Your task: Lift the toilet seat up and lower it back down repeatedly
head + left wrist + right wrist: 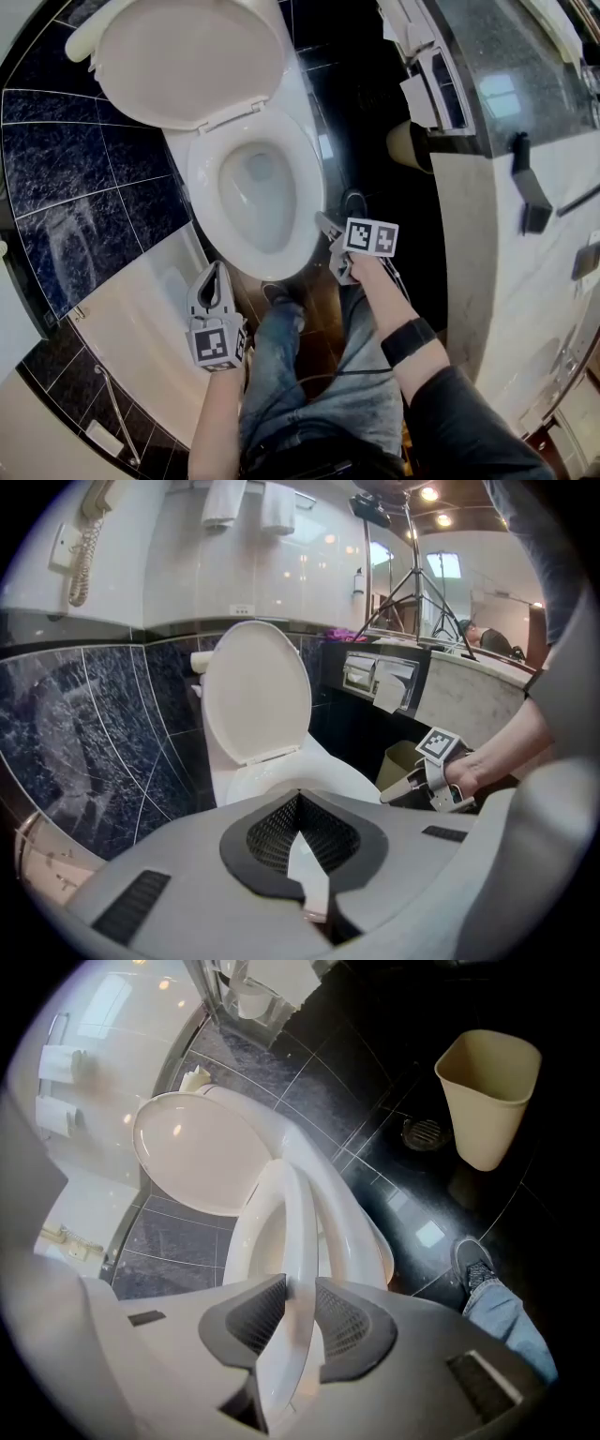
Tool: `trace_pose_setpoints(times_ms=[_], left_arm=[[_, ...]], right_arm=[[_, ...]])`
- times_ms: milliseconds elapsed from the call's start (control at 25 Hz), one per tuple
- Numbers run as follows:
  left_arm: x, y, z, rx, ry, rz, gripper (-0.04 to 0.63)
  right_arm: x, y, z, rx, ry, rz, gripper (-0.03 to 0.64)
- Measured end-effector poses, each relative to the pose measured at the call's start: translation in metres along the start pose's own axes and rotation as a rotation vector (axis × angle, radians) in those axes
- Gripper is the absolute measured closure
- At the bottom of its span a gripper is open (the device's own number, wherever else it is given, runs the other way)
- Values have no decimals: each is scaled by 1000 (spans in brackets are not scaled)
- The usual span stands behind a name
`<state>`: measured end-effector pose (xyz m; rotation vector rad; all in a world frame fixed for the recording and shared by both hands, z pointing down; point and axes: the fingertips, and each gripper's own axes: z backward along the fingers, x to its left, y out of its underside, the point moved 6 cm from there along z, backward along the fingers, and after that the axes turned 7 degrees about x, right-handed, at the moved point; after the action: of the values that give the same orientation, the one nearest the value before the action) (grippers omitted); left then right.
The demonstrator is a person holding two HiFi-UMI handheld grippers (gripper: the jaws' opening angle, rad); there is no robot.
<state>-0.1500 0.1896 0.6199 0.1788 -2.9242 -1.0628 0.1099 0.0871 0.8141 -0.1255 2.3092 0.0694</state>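
Note:
The white toilet has its lid (pixel 187 56) standing up against the back. My right gripper (pixel 328 232) is at the front right of the seat (pixel 202 183). In the right gripper view the seat (pixel 298 1222) runs edge-on between the pads of my right gripper (pixel 298 1288), which is shut on it, and the seat is a little apart from the bowl rim (pixel 354 1232). My left gripper (pixel 217 274) hangs in front of the bowl to the left, touching nothing. The left gripper (pixel 300 797) is shut with its tips together and nothing held.
A beige waste bin (pixel 487 1096) stands on the dark tiled floor right of the toilet, beside a round floor drain (pixel 427 1132). The person's shoe (pixel 473 1262) is near the bowl's front. A stone counter (pixel 506 94) with a paper holder (pixel 433 80) runs along the right.

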Motion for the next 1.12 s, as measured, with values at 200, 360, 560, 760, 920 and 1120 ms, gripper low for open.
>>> trace_pose_setpoints(times_ms=[200, 360, 560, 760, 920, 1120], left_arm=[[-10, 8, 30, 66, 17, 31, 597], [-23, 33, 49, 150, 32, 88, 597], [-42, 52, 39, 216, 72, 197, 597], [-46, 11, 9, 130, 70, 239, 597], [-38, -25, 7, 60, 35, 293, 597], [-28, -55, 13, 34, 4, 340, 597]], right_arm=[[38, -11, 30, 6, -13, 6, 502], [73, -29, 57, 0, -28, 20, 502], [114, -52, 77, -4, -40, 59, 500], [134, -65, 80, 1, -46, 68, 500], [147, -77, 86, -7, -66, 65, 499], [164, -92, 95, -12, -87, 64, 494]])
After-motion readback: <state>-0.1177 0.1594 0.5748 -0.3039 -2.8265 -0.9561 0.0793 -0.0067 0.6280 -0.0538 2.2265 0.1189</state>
